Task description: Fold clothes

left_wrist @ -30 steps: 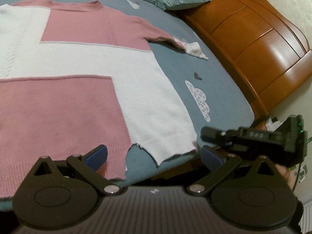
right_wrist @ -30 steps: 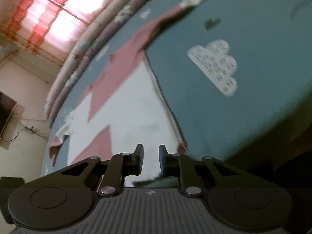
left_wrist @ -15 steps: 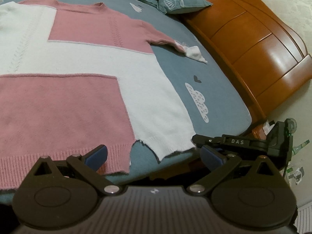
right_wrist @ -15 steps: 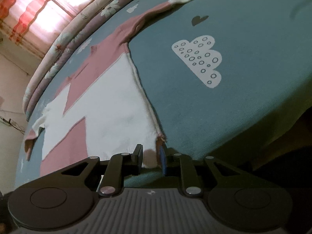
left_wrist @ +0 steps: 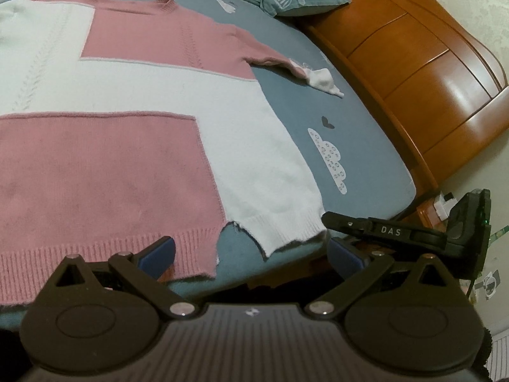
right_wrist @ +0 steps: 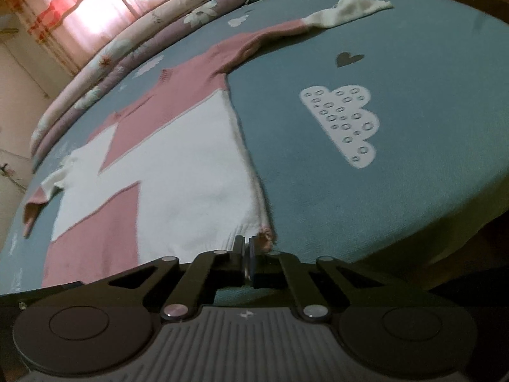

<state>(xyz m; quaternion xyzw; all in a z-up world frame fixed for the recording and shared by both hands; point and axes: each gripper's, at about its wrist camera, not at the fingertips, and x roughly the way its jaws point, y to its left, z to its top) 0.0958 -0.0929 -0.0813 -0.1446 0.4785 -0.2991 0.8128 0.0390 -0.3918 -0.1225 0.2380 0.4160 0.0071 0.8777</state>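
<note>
**A:** What lies in front of you?

**B:** Your bed [left_wrist: 359,146], under a blue-grey sheet, is the largest thing here. The pink-and-white sweater [left_wrist: 165,121] lies flat on that sheet with its ribbed hem along the near edge of the bed. One sleeve [right_wrist: 318,16] reaches across the sheet toward the wooden headboard [left_wrist: 423,63]. Beside the sweater's white side panel you have a printed white cloud [right_wrist: 346,121] on the sheet, and a small dark heart [right_wrist: 349,59] just beyond it.

**A:** And your grippers?

**B:** Your left gripper [left_wrist: 251,251] hangs at the hem with its jaws spread wide; the pink hem corner sits between the blue pads, neither pad pressing on it. Your right gripper [right_wrist: 246,248] has just been closing, and its jaws now stand together at the white corner of the hem. They appear to pinch that corner, though the blur there leaves me a little unsure how much knit is caught.
</note>
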